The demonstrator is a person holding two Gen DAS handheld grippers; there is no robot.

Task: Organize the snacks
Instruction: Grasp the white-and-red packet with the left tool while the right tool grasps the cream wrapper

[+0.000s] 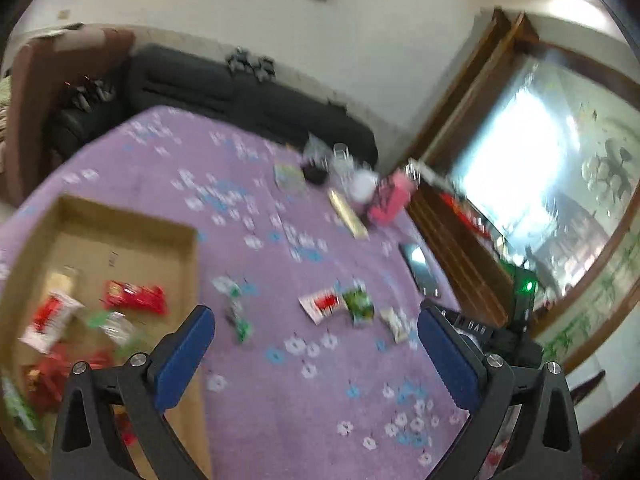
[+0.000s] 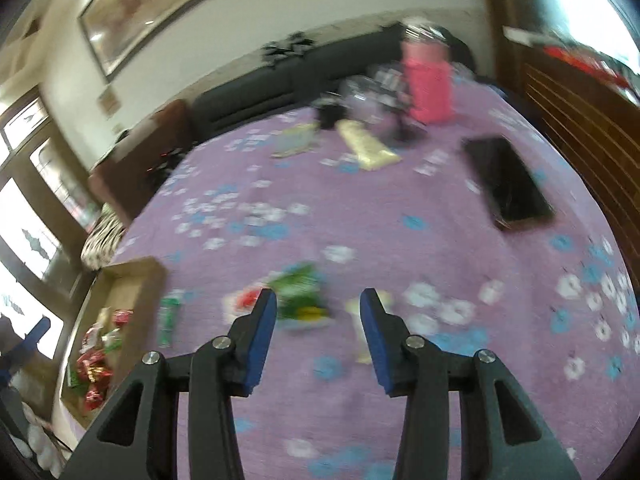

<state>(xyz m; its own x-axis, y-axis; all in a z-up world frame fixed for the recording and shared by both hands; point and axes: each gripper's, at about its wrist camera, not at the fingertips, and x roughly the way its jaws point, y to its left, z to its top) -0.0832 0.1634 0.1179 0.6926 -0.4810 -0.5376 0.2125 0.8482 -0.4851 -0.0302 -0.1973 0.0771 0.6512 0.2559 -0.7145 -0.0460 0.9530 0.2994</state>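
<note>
While both views are smeared by blur, the basics still read fine.
Left gripper (image 1: pixel 316 344): jaws spread wide, blue pads well apart, nothing between them, hanging over the purple cloth.
Right gripper (image 2: pixel 318 320): jaws partly apart, nothing pinched; a green packet (image 2: pixel 302 300) lies on the cloth past the tips.
Loose snacks: a red-and-white packet (image 1: pixel 324 304), the green packet (image 1: pixel 360 304) and a pale one (image 1: pixel 396 322) sit close together on the cloth, with a slim green one (image 1: pixel 238 312) nearer the box.
Cardboard box (image 1: pixel 188 256): on the table's left, holding red, white and green packets.
Tablecloth (image 1: pixel 256 184): purple, floral.
Farther out: dark phone (image 2: pixel 506 178), pink container (image 2: pixel 428 84), black sofa (image 1: pixel 248 100).
</note>
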